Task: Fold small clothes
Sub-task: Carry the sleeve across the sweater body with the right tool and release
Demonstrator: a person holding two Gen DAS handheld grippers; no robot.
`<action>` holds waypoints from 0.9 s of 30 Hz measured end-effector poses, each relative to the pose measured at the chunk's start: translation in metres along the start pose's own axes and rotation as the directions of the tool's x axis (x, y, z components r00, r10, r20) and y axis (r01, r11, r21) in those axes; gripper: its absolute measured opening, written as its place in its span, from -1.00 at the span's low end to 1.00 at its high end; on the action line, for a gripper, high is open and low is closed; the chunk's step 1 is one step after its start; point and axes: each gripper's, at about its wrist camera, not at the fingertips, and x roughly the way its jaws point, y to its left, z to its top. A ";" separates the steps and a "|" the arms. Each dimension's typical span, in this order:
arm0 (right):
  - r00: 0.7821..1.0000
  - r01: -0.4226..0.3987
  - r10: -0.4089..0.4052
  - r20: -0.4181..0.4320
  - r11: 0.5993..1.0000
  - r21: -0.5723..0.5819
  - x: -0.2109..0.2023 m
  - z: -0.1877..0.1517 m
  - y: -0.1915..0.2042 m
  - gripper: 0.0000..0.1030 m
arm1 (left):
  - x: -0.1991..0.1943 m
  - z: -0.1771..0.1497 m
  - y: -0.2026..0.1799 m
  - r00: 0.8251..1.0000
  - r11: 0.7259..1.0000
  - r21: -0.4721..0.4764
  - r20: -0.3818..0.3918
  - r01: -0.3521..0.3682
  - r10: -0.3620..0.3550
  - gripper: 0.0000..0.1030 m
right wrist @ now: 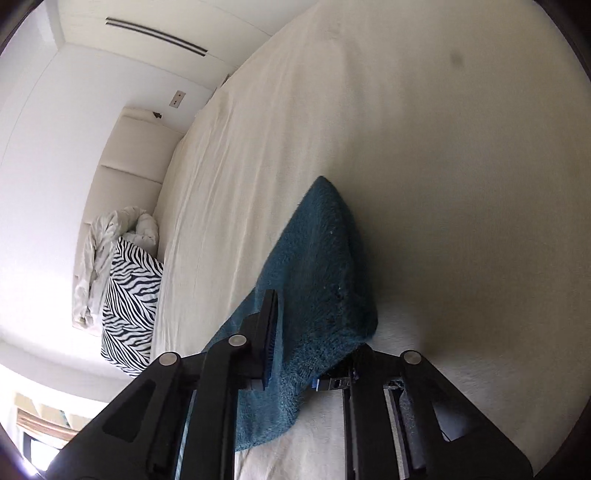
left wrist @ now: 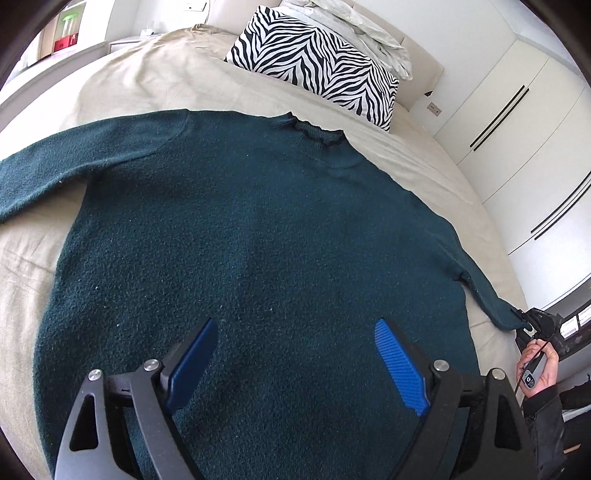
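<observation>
Across the beige bed (left wrist: 122, 88) a dark green sweater (left wrist: 240, 236) lies spread flat, its collar (left wrist: 317, 134) toward the zebra-striped pillow (left wrist: 317, 62) at the head end and one sleeve (left wrist: 40, 173) stretched out to the side away from the white wardrobe (left wrist: 517, 122). Above the sweater's lower body the left gripper (left wrist: 295, 365) hangs with its blue pads (left wrist: 400, 365) spread wide apart, nothing between them; whether they touch the knit cannot be told.

At the far end of the sweater's other sleeve (left wrist: 480, 291), on the wardrobe side, the right gripper (left wrist: 524, 319) is held in a hand (left wrist: 539, 365) with a dark cuff. In its own view the right gripper (right wrist: 310, 332) is pressed together on the sleeve end (right wrist: 317, 266), pinching the teal-green knit, which rises in a peak from the bed (right wrist: 424, 129) and drapes over the fingers. Only one finger (right wrist: 267, 328) shows clearly; the other is buried under the cloth. Beyond the sweater, crumpled white bedding (left wrist: 369, 33) rests behind the pillow against the padded headboard (right wrist: 122, 155).
</observation>
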 end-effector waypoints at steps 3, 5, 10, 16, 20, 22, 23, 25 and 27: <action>1.000 -0.008 0.008 -0.001 0.990 -0.144 0.008 -0.016 0.062 -0.85 | 0.000 0.007 0.006 0.999 0.999 -0.023 0.009 0.039 -0.039 0.70; 0.999 -0.038 0.031 -0.031 0.962 -0.269 0.017 -0.045 0.125 -0.85 | -0.002 0.012 0.011 0.998 0.997 -0.039 0.020 0.066 -0.065 0.70; 0.980 -0.188 0.103 -0.172 0.769 -0.610 0.053 -0.161 0.286 -0.85 | -0.011 0.025 0.037 0.993 0.989 -0.107 0.060 0.106 -0.100 0.70; 0.929 -0.318 0.014 -0.370 0.541 -0.779 0.124 -0.344 0.377 -0.85 | -0.020 0.037 0.078 0.987 0.970 -0.200 0.102 0.139 -0.120 0.71; 0.873 -0.343 -0.146 -0.465 0.494 -0.799 0.168 -0.451 0.346 -0.72 | -0.012 0.041 0.087 0.984 0.959 -0.227 0.099 0.168 -0.149 0.74; 0.866 -0.368 -0.130 -0.483 0.489 -0.791 0.155 -0.479 0.320 -0.52 | -0.004 0.044 0.085 0.981 0.953 -0.236 0.094 0.190 -0.172 0.81; 0.870 -0.379 -0.100 -0.482 0.489 -0.785 0.150 -0.477 0.317 -0.40 | 0.001 0.046 0.082 0.979 0.950 -0.239 0.088 0.202 -0.186 0.81; 0.856 -0.411 -0.056 -0.515 0.531 -0.741 0.113 -0.470 0.287 0.18 | 0.013 0.051 0.071 0.974 0.945 -0.239 0.065 0.225 -0.216 0.81; 0.850 -0.430 0.005 -0.527 0.584 -0.688 0.095 -0.457 0.273 0.20 | 0.027 0.057 0.055 0.968 0.942 -0.222 0.035 0.251 -0.250 0.81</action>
